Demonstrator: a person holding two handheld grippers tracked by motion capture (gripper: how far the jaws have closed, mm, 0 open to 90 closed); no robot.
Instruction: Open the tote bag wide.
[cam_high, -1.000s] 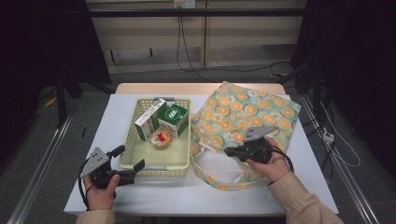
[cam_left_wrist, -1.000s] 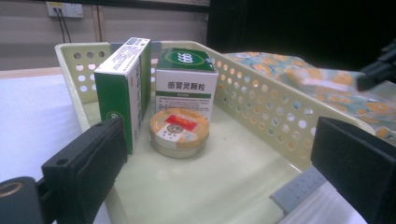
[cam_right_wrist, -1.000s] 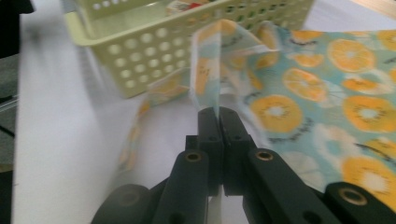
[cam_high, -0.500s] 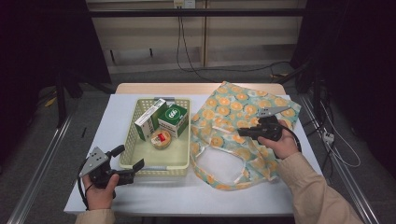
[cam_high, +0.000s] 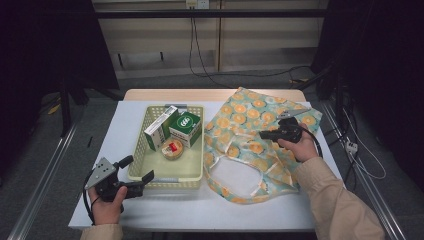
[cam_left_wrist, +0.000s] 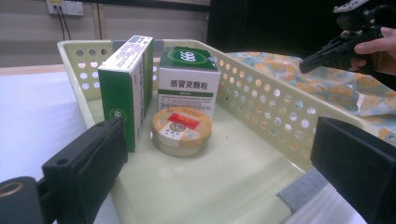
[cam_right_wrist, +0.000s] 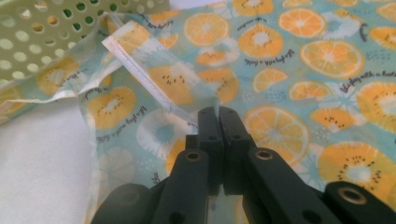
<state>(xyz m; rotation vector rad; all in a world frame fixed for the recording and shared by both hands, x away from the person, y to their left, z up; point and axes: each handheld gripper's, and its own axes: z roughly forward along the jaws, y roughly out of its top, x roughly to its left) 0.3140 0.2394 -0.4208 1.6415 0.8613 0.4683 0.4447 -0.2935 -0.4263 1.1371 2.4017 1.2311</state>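
A cloth bag (cam_high: 250, 132) printed with orange slices lies to the right of a pale yellow basket (cam_high: 135, 160). My right gripper (cam_high: 262, 134) hovers over the bag's middle, shut on the bag's handle strap (cam_right_wrist: 154, 79), which runs into the closed jaws of the right gripper (cam_right_wrist: 218, 114). The basket holds a tall green-and-white box (cam_high: 160, 127), a green box (cam_high: 185, 129) and a round tin (cam_high: 172, 148). My left gripper (cam_high: 138, 168) stands open at the basket's near left corner. The left gripper (cam_left_wrist: 219, 158) has nothing between its jaws and points at the tin (cam_left_wrist: 181, 128).
The white table (cam_high: 100, 135) has bare surface left of the basket and along its front edge. Dark floor and metal rails run on both sides. A wall with hanging cables stands behind the table.
The right hand has moved from the bag's near opening up and to the right over the bag, carrying the handle strap along. The left hand has stayed put.
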